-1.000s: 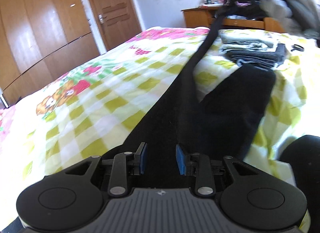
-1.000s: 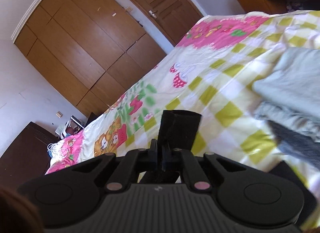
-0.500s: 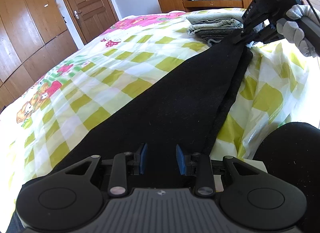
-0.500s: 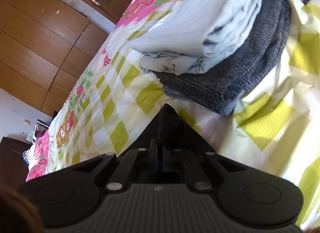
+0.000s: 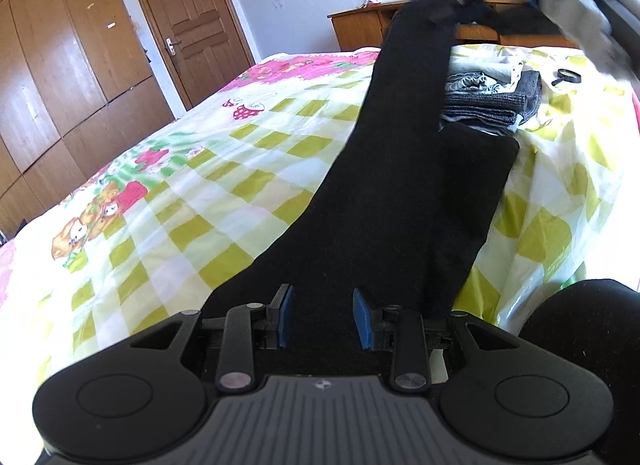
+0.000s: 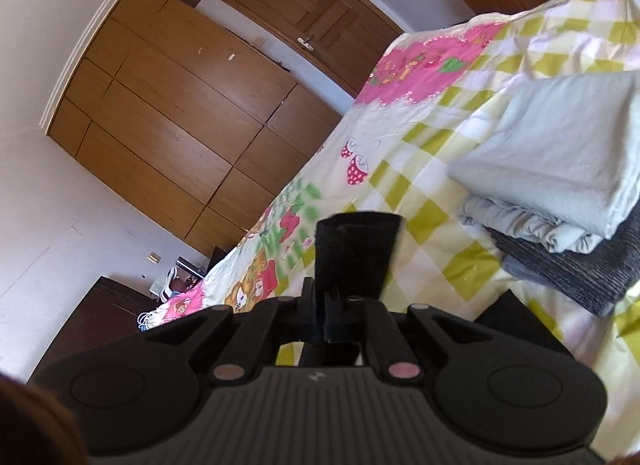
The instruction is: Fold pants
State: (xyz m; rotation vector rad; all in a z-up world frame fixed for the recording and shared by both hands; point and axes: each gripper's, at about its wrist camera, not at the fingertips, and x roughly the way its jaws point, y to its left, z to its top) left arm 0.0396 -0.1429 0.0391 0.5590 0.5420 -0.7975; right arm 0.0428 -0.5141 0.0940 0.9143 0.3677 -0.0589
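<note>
**One pair of pants, two grippers**

While the right gripper [image 6: 338, 317] pinches one leg end of the black pants [image 5: 384, 201] aloft, the other leg lies on the bed [image 5: 224, 169] — left gripper [image 5: 323, 315] part-open, gripping nothing, over the fabric; one stack of folded clothes [image 5: 488, 99] beyond.
</note>
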